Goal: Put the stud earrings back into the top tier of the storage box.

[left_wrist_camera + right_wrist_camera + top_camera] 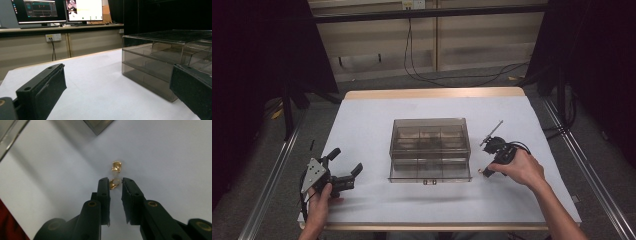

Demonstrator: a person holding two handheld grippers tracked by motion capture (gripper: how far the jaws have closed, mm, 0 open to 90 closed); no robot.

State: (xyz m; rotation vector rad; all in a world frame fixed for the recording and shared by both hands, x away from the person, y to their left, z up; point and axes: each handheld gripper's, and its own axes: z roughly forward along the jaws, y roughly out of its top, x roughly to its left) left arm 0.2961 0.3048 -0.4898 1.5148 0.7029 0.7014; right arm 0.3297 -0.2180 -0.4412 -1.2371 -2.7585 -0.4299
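Right gripper view shows my right gripper (115, 182) fingers narrowed around a tiny gold earring (113, 184) on the bench (162, 157); light, hard, slippery, so I'd pinch its body squarely.

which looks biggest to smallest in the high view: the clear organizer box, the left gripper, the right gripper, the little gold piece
1. Clear organizer box, by far the largest.
2. Left gripper and right gripper: too close to rank; the hand hides part of the right one.
3. Gold piece, a tiny speck at the right gripper's tips.
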